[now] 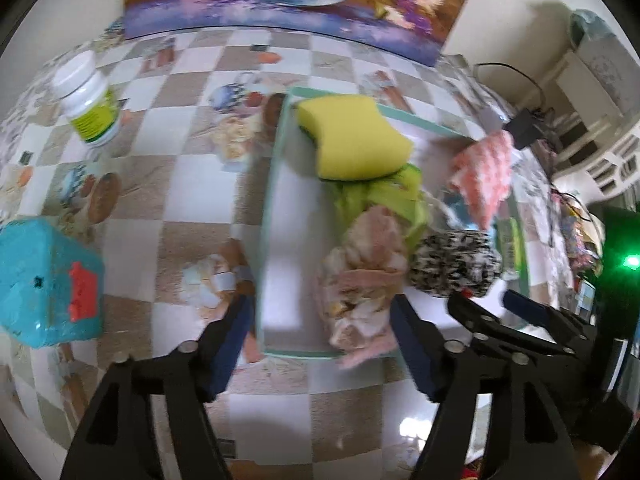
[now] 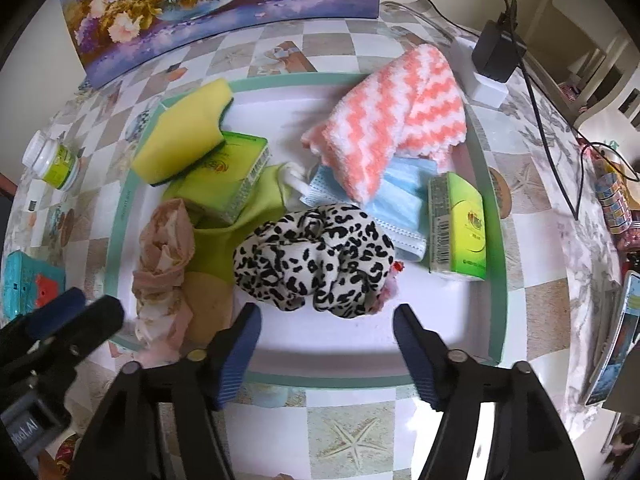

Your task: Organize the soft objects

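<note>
Right wrist view looks down into a white tray (image 2: 486, 184) with a green rim, where the soft things lie heaped. A leopard-print cloth (image 2: 316, 256) sits bundled near the middle front, just ahead of the right gripper (image 2: 326, 314), whose jaws stand wide apart with nothing between them. Left of the cloth a beige stocking (image 2: 166, 248) lies crumpled over the tray's left edge, partly on a lime-green cloth (image 2: 224, 240). Behind them a yellow sponge (image 2: 182, 136) leans on a green box (image 2: 228, 176). A pink-and-white striped towel (image 2: 384, 128) lies at the back right, over a blue face mask (image 2: 396, 204); a second green box (image 2: 458, 228) stands on edge just right of the mask.

Left wrist view has the left gripper (image 1: 318, 316) over the tray's near left corner, its jaws also spread, the stocking (image 1: 364, 276) lying by the right finger and not pinched. The sponge (image 1: 352, 140), lime cloth (image 1: 400, 196), leopard cloth (image 1: 456, 264) and towel (image 1: 484, 172) show beyond.

Outside the tray, on the checked tablecloth (image 2: 352, 432), a white bottle (image 1: 90, 100) stands well to the left, and a teal box (image 1: 44, 280) sits at the left edge. A flower painting (image 2: 208, 4) leans at the back. A black charger (image 2: 498, 52) with its cable sits at the back right.
</note>
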